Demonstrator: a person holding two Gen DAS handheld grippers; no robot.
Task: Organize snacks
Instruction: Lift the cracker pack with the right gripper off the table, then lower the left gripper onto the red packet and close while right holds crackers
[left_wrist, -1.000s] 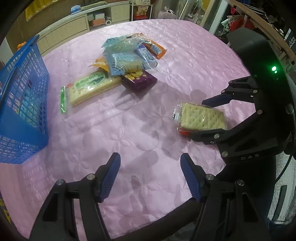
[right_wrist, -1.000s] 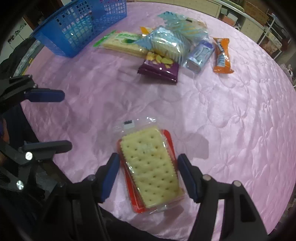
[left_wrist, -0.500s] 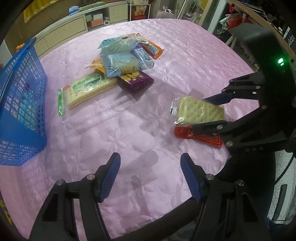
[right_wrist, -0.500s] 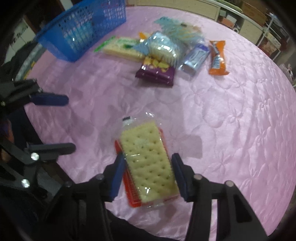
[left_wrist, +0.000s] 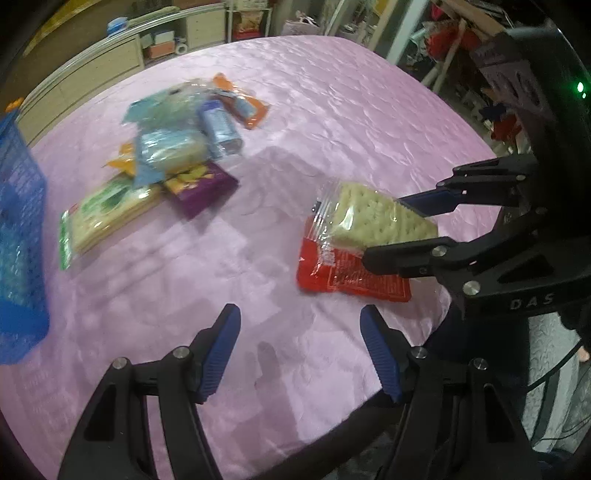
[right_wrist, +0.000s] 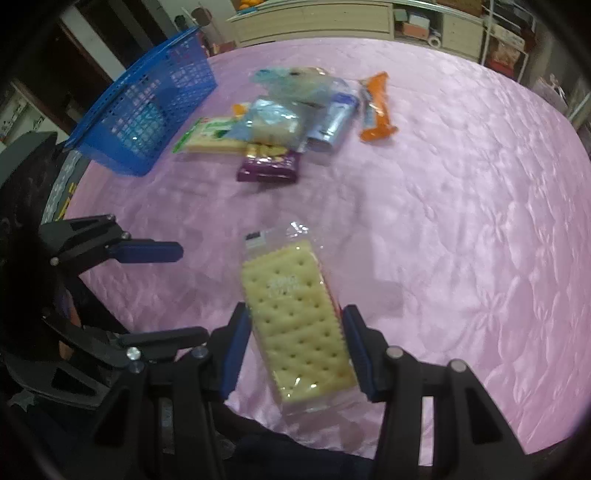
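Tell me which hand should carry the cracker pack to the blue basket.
Right, probably. The right tool is already clamped on the cracker pack, lifted off the tablecloth. The left tool is open and empty, though nearer the blue basket.

My left view cuts off the blue basket (left_wrist: 18, 236) at its edge. The heaped snack packets (left_wrist: 177, 147) smear with blur, their print unreadable, and they overlap, hiding lower ones.

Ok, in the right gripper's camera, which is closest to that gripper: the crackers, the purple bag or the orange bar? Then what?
1. Crackers, held in the right gripper.
2. Purple bag, mid-table.
3. Orange bar, farthest, upper right.
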